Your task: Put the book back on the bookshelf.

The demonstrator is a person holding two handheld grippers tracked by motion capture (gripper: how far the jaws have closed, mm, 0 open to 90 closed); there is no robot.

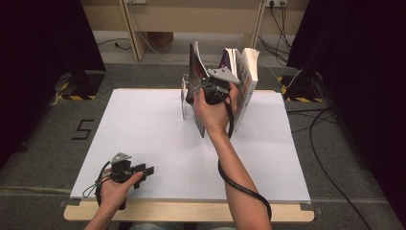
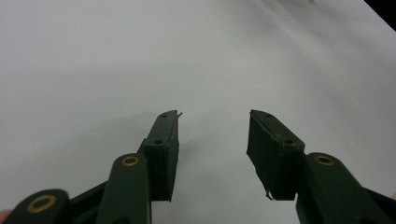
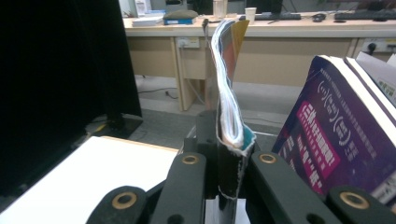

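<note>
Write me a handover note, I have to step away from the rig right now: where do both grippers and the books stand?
Right gripper: shut on a thin book, held upright and lifted at the table's far edge, beside the clear bookend.
Left gripper: open, holding nothing, low over the white table near the front left.
Other books: standing just right of the held one, leaning.
Done: thin book gripped.
Left: probably setting it in its place in the row, then letting go.

A white-topped worktop [image 1: 153, 139] with a pale wooden edge stands on grey carpet. At its far edge, a clear bookend [image 1: 184, 98] stands upright, with a group of leaning books [image 1: 245, 76] standing well right of it.
</note>
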